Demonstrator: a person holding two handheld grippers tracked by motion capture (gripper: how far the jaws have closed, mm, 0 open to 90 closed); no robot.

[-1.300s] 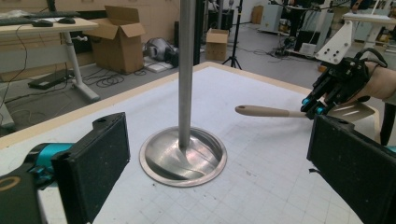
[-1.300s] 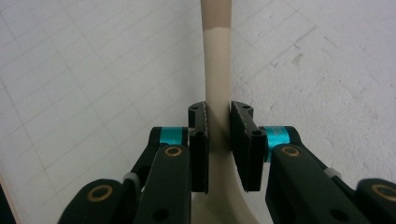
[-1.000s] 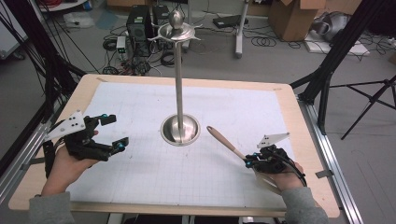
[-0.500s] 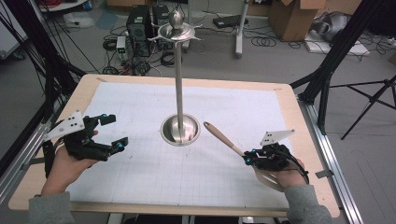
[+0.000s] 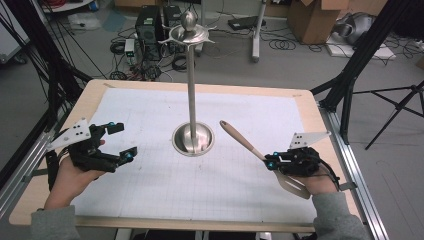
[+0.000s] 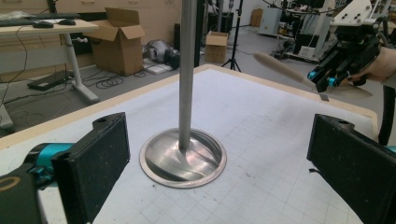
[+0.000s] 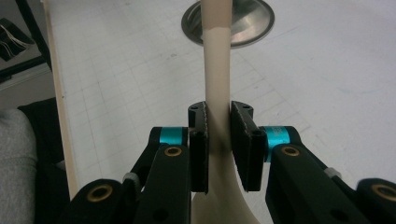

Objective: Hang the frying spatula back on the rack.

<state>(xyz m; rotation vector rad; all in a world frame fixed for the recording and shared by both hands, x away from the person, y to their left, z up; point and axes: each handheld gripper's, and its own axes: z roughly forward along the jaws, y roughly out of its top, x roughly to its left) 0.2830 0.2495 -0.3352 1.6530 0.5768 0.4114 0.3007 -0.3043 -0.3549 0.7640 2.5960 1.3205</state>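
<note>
While the right tongs (image 5: 274, 163) pinch the spatula (image 5: 250, 145) at its neck, lifted at lower right with its handle aimed at the metal stand (image 5: 192, 137) mid-frame, the left tongs (image 5: 122, 142) hang released at lower left. That narrow grip looks risky — the long handle could swivel or knock the pole.

Your high view looks forward and down from above your side of the table (image 5: 310, 107). Your left gripper (image 6: 219, 163) view sits low, looking across the table between its jaws at the metal stand (image 6: 183, 154) close ahead. Your right gripper (image 7: 218, 140) view looks steeply down along its jaws. All three share the stand's base.
</note>
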